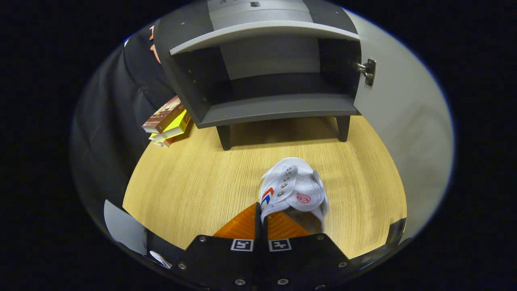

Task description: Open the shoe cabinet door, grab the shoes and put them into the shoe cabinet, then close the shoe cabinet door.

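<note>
A white canvas shoe (295,188) with metal eyelets and a red-and-blue side mark hangs at the tips of my gripper (260,207). The fingers stand almost together, pinching the shoe's side wall near the collar, with its toe pointing away from me. Beyond the shoe stands the grey shoe cabinet (278,108) on short dark legs, its compartment open and dark inside, a shelf (262,30) above it. The cabinet door (400,101) is swung wide open to the right, held by a metal hinge (368,70).
A wooden floor (194,182) stretches between me and the cabinet. A leaning stack of books (167,121) rests against the cabinet's left side. Black cloth walls off the left.
</note>
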`<action>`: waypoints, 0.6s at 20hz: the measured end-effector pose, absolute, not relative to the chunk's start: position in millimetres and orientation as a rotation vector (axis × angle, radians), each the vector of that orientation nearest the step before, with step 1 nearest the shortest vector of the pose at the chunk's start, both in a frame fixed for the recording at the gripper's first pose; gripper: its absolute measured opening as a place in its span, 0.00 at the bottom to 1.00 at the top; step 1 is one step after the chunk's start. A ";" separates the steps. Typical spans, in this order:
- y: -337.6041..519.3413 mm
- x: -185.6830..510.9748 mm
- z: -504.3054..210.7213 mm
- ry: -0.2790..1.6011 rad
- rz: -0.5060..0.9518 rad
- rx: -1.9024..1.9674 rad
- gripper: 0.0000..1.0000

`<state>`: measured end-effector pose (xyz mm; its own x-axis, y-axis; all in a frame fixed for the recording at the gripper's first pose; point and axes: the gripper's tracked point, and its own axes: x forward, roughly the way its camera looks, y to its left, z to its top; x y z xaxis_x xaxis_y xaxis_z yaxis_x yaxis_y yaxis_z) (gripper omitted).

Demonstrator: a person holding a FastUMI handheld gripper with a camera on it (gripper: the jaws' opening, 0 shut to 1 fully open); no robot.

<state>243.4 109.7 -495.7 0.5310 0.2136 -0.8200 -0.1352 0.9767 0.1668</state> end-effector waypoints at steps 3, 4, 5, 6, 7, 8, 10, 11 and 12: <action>111.3 245.7 -462.8 0.931 0.203 0.077 0.00; 115.0 246.8 -449.7 0.912 0.206 0.076 0.00; 116.4 250.6 -435.3 0.880 0.203 0.073 0.00; 120.9 253.2 -420.3 0.854 0.206 0.066 0.00; 122.4 255.5 -404.5 0.824 0.202 0.062 0.00; 125.5 256.9 -388.9 0.799 0.202 0.062 0.00; 128.7 260.4 -362.1 0.752 0.195 0.063 0.00; 129.0 261.9 -349.5 0.731 0.189 0.063 0.00; 130.4 263.9 -338.9 0.717 0.182 0.063 0.00</action>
